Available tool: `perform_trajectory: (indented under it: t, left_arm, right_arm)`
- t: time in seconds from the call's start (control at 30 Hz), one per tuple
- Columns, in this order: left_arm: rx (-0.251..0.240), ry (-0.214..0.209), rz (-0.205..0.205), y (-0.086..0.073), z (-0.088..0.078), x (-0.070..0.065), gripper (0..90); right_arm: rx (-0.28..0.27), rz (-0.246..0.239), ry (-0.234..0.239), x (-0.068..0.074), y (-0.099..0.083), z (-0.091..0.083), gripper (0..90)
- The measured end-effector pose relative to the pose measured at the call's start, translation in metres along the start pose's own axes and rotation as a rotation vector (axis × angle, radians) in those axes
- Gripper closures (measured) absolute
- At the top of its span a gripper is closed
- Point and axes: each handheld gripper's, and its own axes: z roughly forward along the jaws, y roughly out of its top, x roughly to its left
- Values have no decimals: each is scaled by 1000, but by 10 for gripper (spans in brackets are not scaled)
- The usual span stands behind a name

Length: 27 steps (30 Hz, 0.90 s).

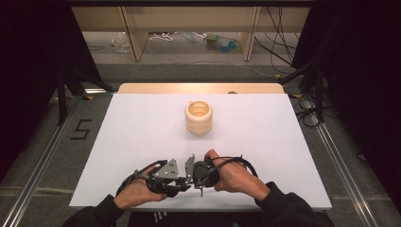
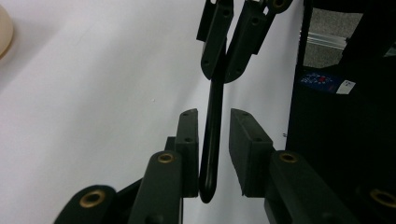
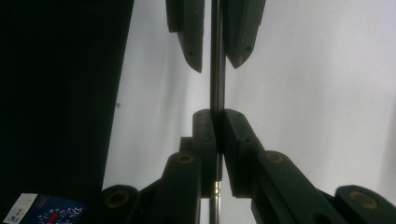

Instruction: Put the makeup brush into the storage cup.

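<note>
Rod is what I'm watching: thin, black and round-ended in the left gripper view, it runs up the middle of the frame, well apart from the cream cup, of which I can see just a curved edge at the upper left. My left gripper has its jaws spread, one on each side of the rod with a gap on both sides, so they don't look to be touching it. Farther from me along the rod, the right gripper comes in from the top with its jaws closed on the rod. In the right gripper view the rod reads as a straight, slightly shiny line, and my right gripper has its jaws pressed together on it, pinching it. The left gripper hangs in from the top, its jaws apart around the rod. In the high view the cup, ribbed and upright, stands on the white table. Both grippers sit on the person's side of the cup, well apart from it. The left gripper and the right gripper meet nose to nose there, held by the left hand and the right hand. From up here the rod is too small for me to make out.
</note>
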Motion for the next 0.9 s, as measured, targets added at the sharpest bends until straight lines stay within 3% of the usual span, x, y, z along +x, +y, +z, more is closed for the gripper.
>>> perform_trajectory:
  t: [0.07, 0.17, 0.2, 0.27, 0.33, 0.53, 0.57, 0.67, 0.9]
  left_arm:
    - [3, 4, 3, 0, 0, 1, 742]
    - [10, 16, 7, 0, 0, 1, 745]
    - [15, 2, -7, 0, 1, 0, 745]
    - [16, -16, -11, 0, 3, 0, 751]
    - [28, -17, 5, 1, 2, 1, 754]
    - [26, -20, -2, 0, 3, 0, 769]
    - [20, -23, -7, 0, 3, 0, 772]
    - [10, -26, -18, 0, 4, 0, 784]
    - [12, -33, -18, -1, 3, -1, 809]
  right_arm:
    - [24, 34, 18, 3, 0, -1, 842]
    - [17, 13, 14, 2, 1, -1, 841]
    - [26, 37, 18, 4, 2, -2, 842]
    - [16, 13, 18, 3, 2, -1, 841]
    - [22, 30, 28, 5, 3, -1, 841]
    - [24, 31, 30, 6, 3, 0, 842]
    - [10, -2, 24, 4, 2, 1, 841]
    - [23, 28, 32, 6, 4, 0, 841]
    - [22, 18, 35, 7, 4, 0, 841]
